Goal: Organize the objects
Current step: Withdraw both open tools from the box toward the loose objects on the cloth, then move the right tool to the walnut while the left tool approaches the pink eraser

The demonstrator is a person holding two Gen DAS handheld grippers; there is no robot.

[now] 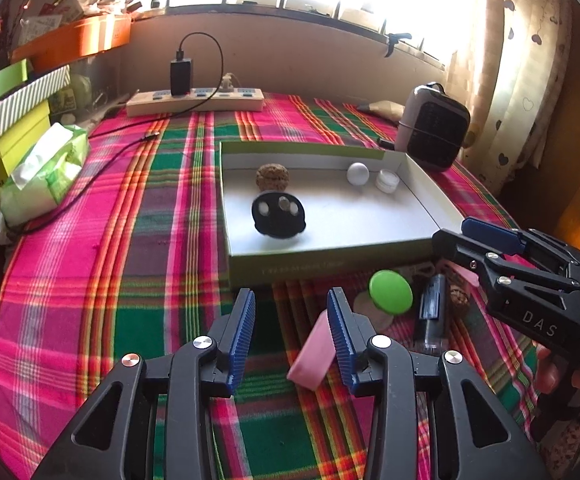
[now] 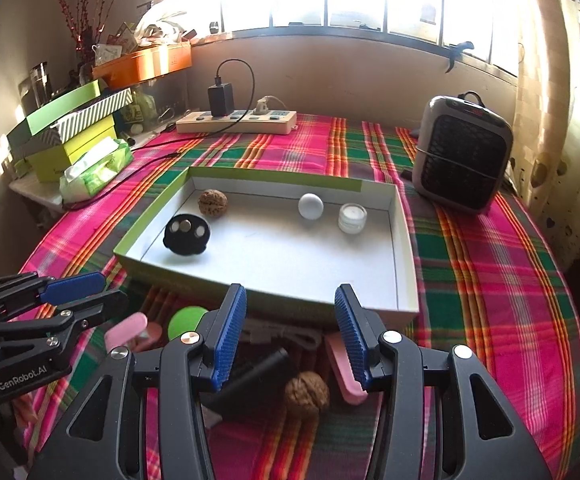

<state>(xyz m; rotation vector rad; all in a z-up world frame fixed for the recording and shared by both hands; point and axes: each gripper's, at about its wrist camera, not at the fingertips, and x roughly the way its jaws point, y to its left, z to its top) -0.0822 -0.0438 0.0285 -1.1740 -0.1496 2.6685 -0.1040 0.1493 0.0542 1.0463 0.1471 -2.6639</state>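
Note:
A shallow box lid (image 1: 290,268) (image 2: 266,300) on the plaid cloth holds a walnut (image 1: 273,176) (image 2: 212,200), a black disc with round inserts (image 1: 278,215) (image 2: 186,234), a white ball (image 1: 357,174) (image 2: 310,206) and a small clear jar (image 1: 387,180) (image 2: 352,218). In front of it lie a green disc (image 1: 391,291) (image 2: 186,321), a pink bar (image 1: 311,356), another pink piece (image 2: 344,376), a dark tube (image 1: 432,308) (image 2: 250,376) and a second walnut (image 2: 306,396) (image 1: 460,298). My left gripper (image 1: 292,312) is open beside the pink bar. My right gripper (image 2: 290,316) is open above the tube and walnut.
A power strip (image 1: 196,102) (image 2: 236,122) with a charger and cable lies at the back. A tissue pack (image 1: 46,174) and stacked boxes (image 1: 10,120) stand at the left. A small heater (image 1: 434,128) (image 2: 464,156) stands at the back right by a curtain.

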